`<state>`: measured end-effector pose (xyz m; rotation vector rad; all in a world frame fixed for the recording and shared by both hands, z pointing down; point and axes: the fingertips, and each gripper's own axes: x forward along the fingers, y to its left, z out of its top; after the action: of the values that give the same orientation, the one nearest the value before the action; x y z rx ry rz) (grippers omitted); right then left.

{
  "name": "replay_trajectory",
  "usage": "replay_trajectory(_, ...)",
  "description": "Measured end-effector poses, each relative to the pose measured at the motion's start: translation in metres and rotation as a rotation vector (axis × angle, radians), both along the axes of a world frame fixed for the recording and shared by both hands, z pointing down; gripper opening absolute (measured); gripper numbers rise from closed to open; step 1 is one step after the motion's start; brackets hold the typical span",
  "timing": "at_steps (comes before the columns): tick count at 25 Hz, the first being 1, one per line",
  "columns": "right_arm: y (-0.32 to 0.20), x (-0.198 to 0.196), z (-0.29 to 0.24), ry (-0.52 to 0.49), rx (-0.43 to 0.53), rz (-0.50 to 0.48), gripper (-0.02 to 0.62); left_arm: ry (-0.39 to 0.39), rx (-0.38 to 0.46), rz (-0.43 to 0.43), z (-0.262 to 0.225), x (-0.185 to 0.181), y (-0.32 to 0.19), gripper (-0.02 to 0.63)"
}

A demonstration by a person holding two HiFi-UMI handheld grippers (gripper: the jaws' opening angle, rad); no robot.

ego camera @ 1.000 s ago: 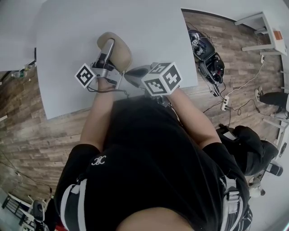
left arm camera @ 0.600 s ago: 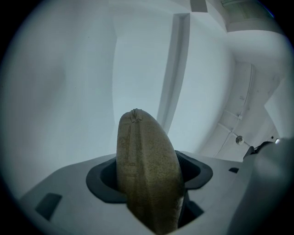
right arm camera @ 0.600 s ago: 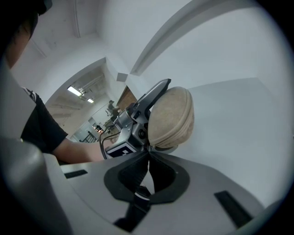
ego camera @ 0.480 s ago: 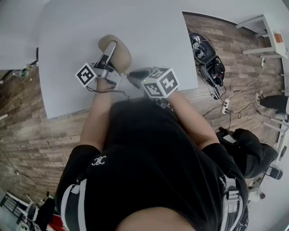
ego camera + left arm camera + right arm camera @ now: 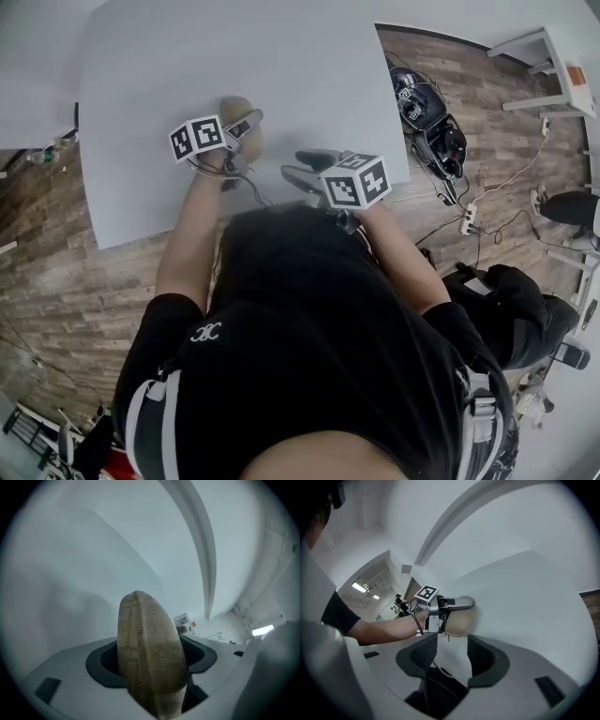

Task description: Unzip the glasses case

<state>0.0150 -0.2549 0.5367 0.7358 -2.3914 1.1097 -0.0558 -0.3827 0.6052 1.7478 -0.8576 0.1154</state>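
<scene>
Vs. a sec ago, the left gripper (image 5: 248,122) is sitting lower and rolled over, its marker cube (image 5: 199,138) turned w/ it. The glasses case (image 5: 234,108) it carries is down close to the table (image 5: 187,56) and looking smaller in the head view. The right gripper (image 5: 307,165) is now standing back from the case, toward the table's near edge. Its fingers (image 5: 423,654) have just been opening: we are seeing them spread wide w/ nothing btw them, only bare table and the other gripper farther on.

We are holding the case in the left gripper. In the left gripper view its fingers (image 5: 101,665) are pinching the tan fabric case on both flat sides, narrow edge up. A stitched seam is running along that edge to the tip. In the right gripper view the case is sticking out beyond the left hand (image 5: 418,620), low over the table; whether it is touching the top we can't tell. The two grippers are apart, not touching.
</scene>
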Motion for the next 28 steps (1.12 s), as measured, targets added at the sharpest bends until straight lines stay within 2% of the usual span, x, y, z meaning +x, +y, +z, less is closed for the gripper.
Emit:
replay_trajectory(7,0.004,0.007,0.001,-0.026,-0.004,0.026,0.196,-0.395,0.002,0.257,0.044,0.019,0.008,0.318)
replay_trajectory(10,0.005,0.009,0.002,-0.041,-0.015,0.041,0.196,-0.483,-0.025,0.314,0.06,0.016,0.013,0.318)
replay_trajectory(14,0.007,0.013,0.004,-0.057,-0.028,0.05,0.196,-0.544,-0.051,0.29,0.068,0.008,0.009,0.328)
replay_trajectory(18,0.009,0.009,0.003,-0.061,-0.028,0.036,0.196,-0.725,0.031,0.305,0.059,-0.009,-0.003,0.417)
replay_trajectory(22,0.009,0.005,0.004,-0.065,-0.036,0.025,0.196,-0.842,0.074,0.282,0.048,-0.03,-0.011,0.429)
replay_trajectory(25,0.01,0.006,0.004,-0.07,-0.04,0.018,0.196,-0.855,0.073,0.241,0.044,-0.043,-0.009,0.428)
replay_trajectory(28,0.007,0.013,0.004,-0.079,-0.037,0.017,0.196,-0.786,0.104,0.135,0.034,-0.048,-0.009,0.426)
